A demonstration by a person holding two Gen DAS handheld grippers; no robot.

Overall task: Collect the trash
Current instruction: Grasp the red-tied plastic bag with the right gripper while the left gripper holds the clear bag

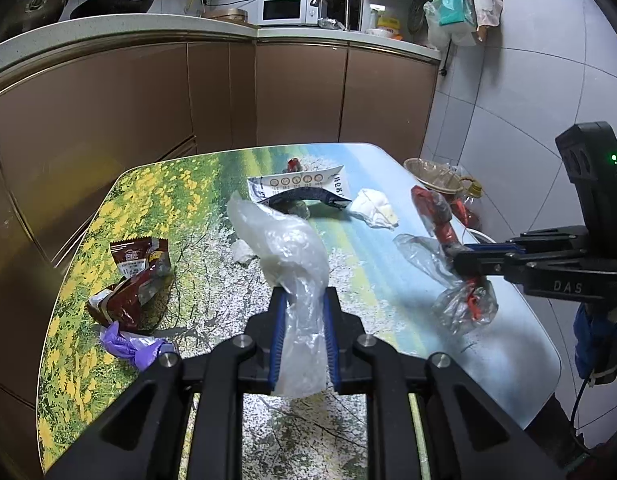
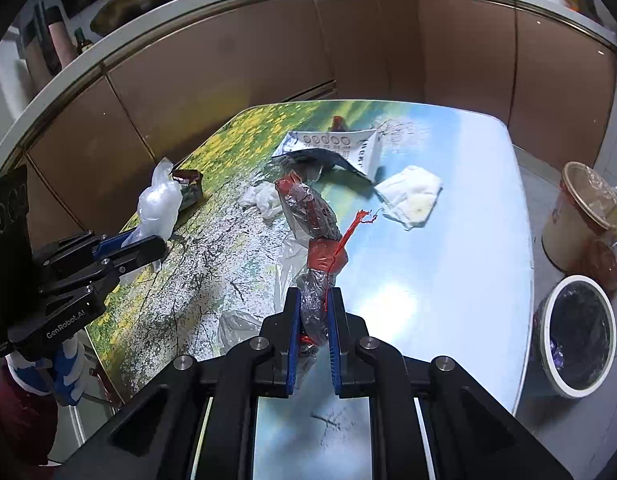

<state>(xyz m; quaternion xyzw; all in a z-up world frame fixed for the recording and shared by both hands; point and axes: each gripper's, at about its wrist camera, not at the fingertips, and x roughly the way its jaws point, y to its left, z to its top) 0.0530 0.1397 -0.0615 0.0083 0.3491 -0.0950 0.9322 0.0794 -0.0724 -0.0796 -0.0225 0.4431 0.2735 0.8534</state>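
While both tools are loaded, the risks lie mostly in the carry. The left gripper (image 1: 304, 300) is closed nearly shut on a crumpled clear plastic bag (image 1: 284, 248), pinched low down, with most of the film standing loose above the blue pads (image 1: 277, 320). The right gripper (image 2: 313, 300) is likewise clamped on a twisted clear wrapper with red contents (image 2: 314, 236); a red strand (image 2: 354, 226) trails free from it, and a loose flap of film hangs down toward the table (image 2: 468, 220).

- Slip risk: thin film is held by a narrow pinch only. Either piece could be pulled out if the loose part is caught or swung.
- Snag risk: the trailing strand and hanging flap could be dragged across the white tissue (image 2: 412, 196) or the printed paper packet (image 2: 336, 148), and these could be swept off the table edge.
- Spill risk: whether the red wrapper is sealed cannot be told; contents could be shed if it is tipped.

Farther out, other trash is left on the table: a brown snack wrapper (image 1: 136, 280), a purple scrap (image 1: 128, 346), a small white wad (image 1: 242, 250).

The lined bin (image 2: 574, 336) is seen on the floor just beside the table's right edge, next to a tall paper tub (image 2: 576, 216). It is judged that a drop made short of the rim would land on the floor, and light film could drift wide.
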